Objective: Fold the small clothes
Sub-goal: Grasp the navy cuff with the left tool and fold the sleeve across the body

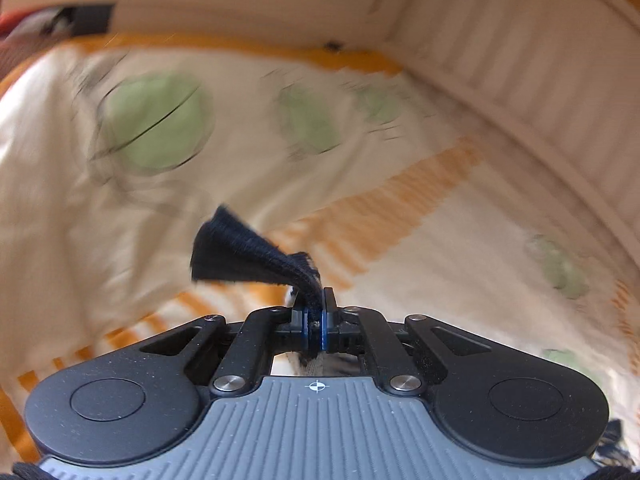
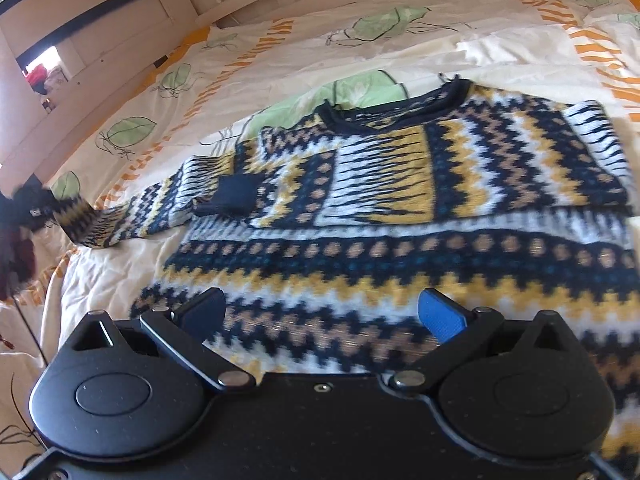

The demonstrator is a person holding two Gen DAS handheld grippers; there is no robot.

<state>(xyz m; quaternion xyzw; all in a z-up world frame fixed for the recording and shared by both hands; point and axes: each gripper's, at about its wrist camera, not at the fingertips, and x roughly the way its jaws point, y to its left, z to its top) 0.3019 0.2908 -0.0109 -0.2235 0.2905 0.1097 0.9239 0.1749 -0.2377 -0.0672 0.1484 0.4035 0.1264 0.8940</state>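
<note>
A knitted sweater (image 2: 360,184) in navy, white, mustard and tan zigzags lies flat on the bed, neckline at the far side. One sleeve is folded across the chest, its navy cuff (image 2: 236,196) lying on the body. The other sleeve (image 2: 132,216) stretches left, and its end is raised off the sheet. My left gripper (image 1: 316,312) is shut on a navy ribbed cuff (image 1: 240,252), which sticks out past the fingertips above the bedding. My right gripper (image 2: 320,300) hovers open over the sweater's lower half with nothing between its blue-padded fingers (image 2: 440,316).
The bed cover (image 2: 280,52) is cream with green leaves and orange stripes, and wrinkled. A pale slatted bed frame (image 1: 520,60) borders the far side. An opening in the wall unit (image 2: 44,76) at the left holds red clothes. A dark red blurred shape (image 2: 16,256) sits at the left edge.
</note>
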